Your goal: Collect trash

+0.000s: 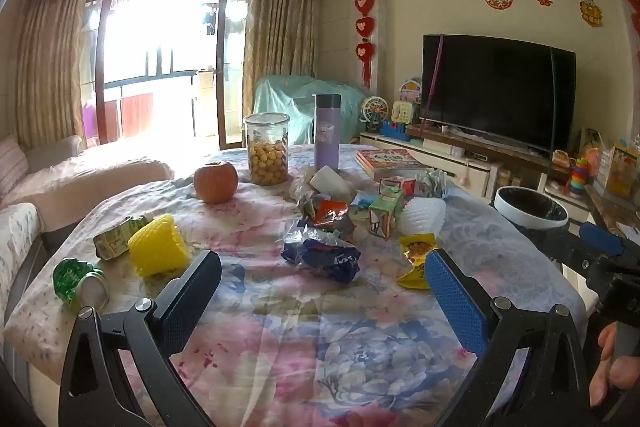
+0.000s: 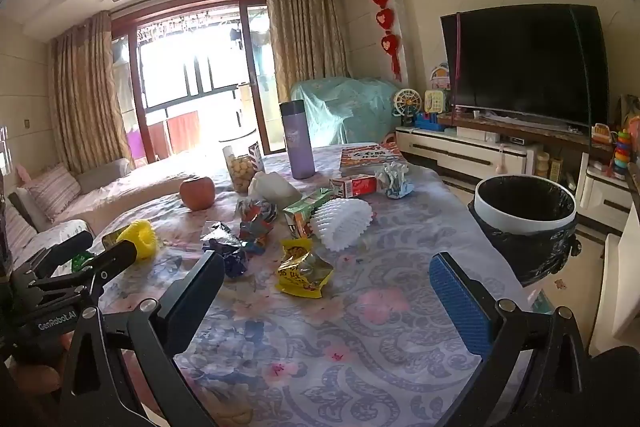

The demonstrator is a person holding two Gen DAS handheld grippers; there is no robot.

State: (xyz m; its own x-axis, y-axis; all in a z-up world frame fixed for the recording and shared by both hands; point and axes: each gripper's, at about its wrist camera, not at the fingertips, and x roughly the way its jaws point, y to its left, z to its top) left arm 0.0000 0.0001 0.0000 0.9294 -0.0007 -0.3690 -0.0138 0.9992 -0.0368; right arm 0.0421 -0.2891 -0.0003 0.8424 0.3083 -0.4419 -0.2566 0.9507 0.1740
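Trash lies scattered on the floral tablecloth [image 1: 304,339]: a blue crumpled wrapper [image 1: 324,255], a yellow snack bag [image 1: 416,259], yellow foam netting [image 1: 158,245], white foam netting [image 1: 422,213], a green carton [image 1: 384,211] and an orange wrapper [image 1: 328,213]. My left gripper [image 1: 322,279] is open and empty, just short of the blue wrapper. My right gripper [image 2: 326,287] is open and empty, near the yellow snack bag [image 2: 302,269]. A white bin with a black liner [image 2: 524,211] stands off the table's right edge.
An apple [image 1: 215,181], a jar of snacks [image 1: 267,149], a purple flask [image 1: 327,131] and books [image 1: 390,161] stand at the table's far side. A sofa [image 1: 60,179] is on the left, a TV [image 1: 496,91] on the right.
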